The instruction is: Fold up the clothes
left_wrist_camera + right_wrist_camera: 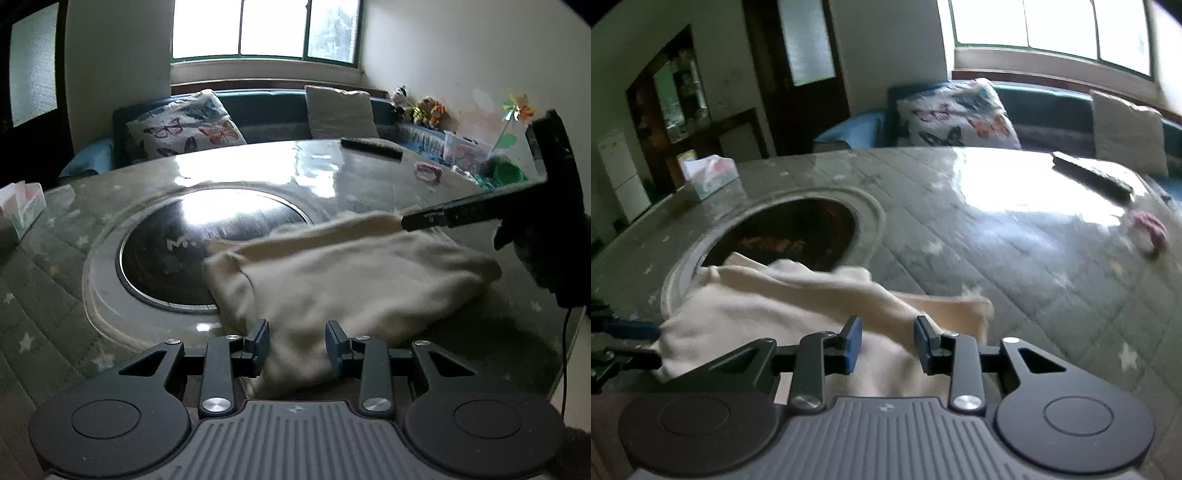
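Observation:
A cream garment (343, 280) lies folded in a thick bundle on the grey quilted table cover (55, 266), partly over the dark round inset (207, 243). My left gripper (297, 347) is open over the bundle's near edge, holding nothing. The right gripper's dark body (480, 210) reaches in from the right above the bundle's far edge. In the right wrist view the garment (768, 306) lies under my open right gripper (888, 345), with a tan flap (960, 306) sticking out to the right. The left gripper's fingers (628, 330) show at the left edge.
A tissue box (22, 206) stands at the table's left. A dark remote (371, 147) and a pink item (428, 171) lie at the far right. A sofa with a butterfly cushion (184, 125) sits behind the table. Toys (428, 110) line the right wall.

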`<state>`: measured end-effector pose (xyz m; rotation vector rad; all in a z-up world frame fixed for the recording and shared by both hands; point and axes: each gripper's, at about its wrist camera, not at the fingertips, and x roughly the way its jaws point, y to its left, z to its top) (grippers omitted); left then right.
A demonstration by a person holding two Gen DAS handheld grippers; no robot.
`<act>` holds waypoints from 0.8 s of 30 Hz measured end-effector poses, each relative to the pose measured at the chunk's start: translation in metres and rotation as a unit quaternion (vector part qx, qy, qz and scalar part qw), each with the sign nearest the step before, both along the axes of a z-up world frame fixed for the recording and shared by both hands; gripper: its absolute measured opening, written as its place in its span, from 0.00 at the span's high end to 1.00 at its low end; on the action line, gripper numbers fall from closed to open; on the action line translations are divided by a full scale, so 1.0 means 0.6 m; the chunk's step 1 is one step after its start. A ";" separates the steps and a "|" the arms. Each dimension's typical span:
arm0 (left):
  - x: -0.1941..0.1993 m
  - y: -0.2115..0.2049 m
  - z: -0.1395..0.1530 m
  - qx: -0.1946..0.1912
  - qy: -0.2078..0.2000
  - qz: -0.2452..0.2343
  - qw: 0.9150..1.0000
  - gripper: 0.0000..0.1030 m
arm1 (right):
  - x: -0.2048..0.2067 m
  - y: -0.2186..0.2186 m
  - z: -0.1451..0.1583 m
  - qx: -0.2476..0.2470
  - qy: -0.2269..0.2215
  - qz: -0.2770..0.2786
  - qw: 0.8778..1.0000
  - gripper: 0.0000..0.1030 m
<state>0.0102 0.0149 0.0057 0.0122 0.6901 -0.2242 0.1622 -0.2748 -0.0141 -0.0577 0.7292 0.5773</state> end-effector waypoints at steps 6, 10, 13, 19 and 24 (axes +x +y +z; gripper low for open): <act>0.035 0.020 -0.007 -0.015 0.015 0.032 0.999 0.64 | 0.027 0.023 -0.017 -0.006 0.014 0.013 1.000 0.71; 0.044 0.035 -0.017 -0.035 0.033 0.046 0.998 0.58 | 0.031 0.026 -0.020 -0.010 0.015 0.011 1.000 0.71; 0.040 0.040 -0.013 -0.038 0.029 0.055 0.997 0.52 | 0.016 0.027 -0.007 -0.012 0.001 0.015 1.000 0.68; 0.037 0.053 -0.017 -0.044 0.032 0.075 0.996 0.47 | -0.034 0.052 0.019 -0.017 -0.029 0.056 0.998 0.61; 0.033 0.062 -0.019 -0.058 0.032 0.085 0.994 0.45 | -0.086 0.091 0.029 -0.028 -0.046 0.114 0.992 0.58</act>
